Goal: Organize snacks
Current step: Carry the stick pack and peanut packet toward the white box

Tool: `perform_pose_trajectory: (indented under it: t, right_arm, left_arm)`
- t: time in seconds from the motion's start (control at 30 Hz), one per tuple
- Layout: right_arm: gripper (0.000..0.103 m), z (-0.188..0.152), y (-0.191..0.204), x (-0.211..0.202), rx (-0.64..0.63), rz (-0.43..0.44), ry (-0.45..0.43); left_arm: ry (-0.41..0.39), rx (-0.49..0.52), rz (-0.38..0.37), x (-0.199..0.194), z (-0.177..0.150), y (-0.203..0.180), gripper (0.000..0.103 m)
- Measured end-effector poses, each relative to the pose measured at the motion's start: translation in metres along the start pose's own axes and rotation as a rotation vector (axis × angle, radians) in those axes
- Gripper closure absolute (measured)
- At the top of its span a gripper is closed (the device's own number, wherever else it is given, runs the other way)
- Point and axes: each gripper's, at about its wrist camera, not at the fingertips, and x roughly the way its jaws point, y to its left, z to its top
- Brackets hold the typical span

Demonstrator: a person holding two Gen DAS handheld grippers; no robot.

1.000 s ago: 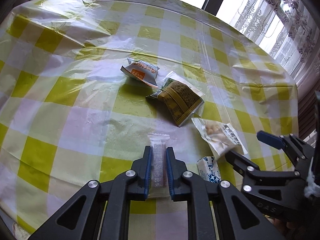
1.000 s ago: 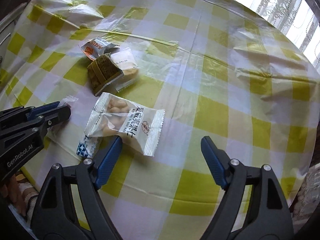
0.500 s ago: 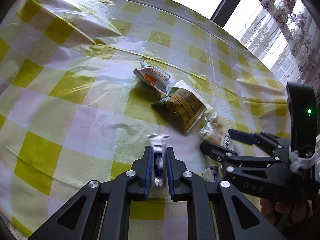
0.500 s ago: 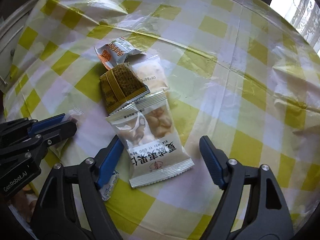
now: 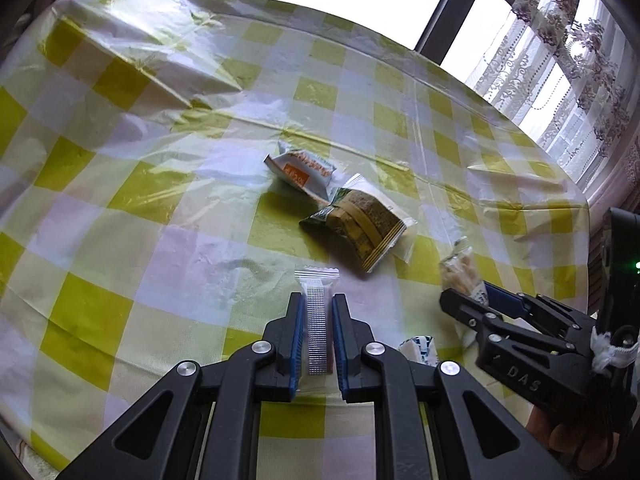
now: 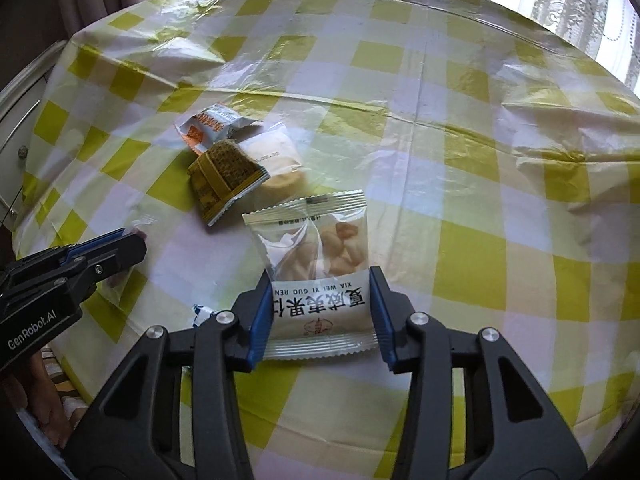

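Observation:
My left gripper (image 5: 316,312) is shut on a thin clear wafer packet (image 5: 317,320) and holds it just above the checked tablecloth (image 5: 120,200). My right gripper (image 6: 320,292) is shut on a clear nut packet (image 6: 320,264) with Chinese print, gripping its near end. Ahead lies a pile: an orange-and-white packet (image 5: 302,170), a brown-and-gold packet (image 5: 360,228) and a clear biscuit packet (image 6: 280,156) under it. A small blue-and-white packet (image 5: 420,350) lies between the grippers. The right gripper (image 5: 468,300) also shows in the left wrist view.
The round table's yellow, white and lilac plastic cloth is creased, with a raised fold (image 6: 192,52) at the far left. Windows with lace curtains (image 5: 580,60) stand behind the table. A white cabinet (image 6: 20,128) stands off the left edge.
My right gripper has closed on the nut packet, which has turned lengthwise between the fingers. My left gripper still holds the wafer packet and has shifted slightly.

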Motion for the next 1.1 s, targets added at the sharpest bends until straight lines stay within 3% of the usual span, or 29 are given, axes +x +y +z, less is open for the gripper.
perform_pose_trajectory:
  t: [0.27,0.57,0.8,1.1]
  right_arm:
    - [0.055,-0.023,-0.026,-0.039,0.093,-0.05,-0.035]
    - [0.055,-0.057,-0.064,-0.09,0.2,-0.076,-0.078]
    - [0.055,-0.096,-0.115,-0.124,0.303,-0.129,-0.107]
    - [0.055,-0.161,-0.188,-0.156,0.432,-0.248,-0.057]
  left_arm:
    - [-0.044,0.064,-0.004,-0.018,0.002,-0.026,0.089]
    - [-0.019,0.143,-0.076,-0.031,-0.014,-0.083,0.089]
    - [0.032,0.231,-0.194,-0.03,-0.033,-0.149,0.089]
    - [0.143,0.376,-0.364,-0.019,-0.069,-0.239,0.089]
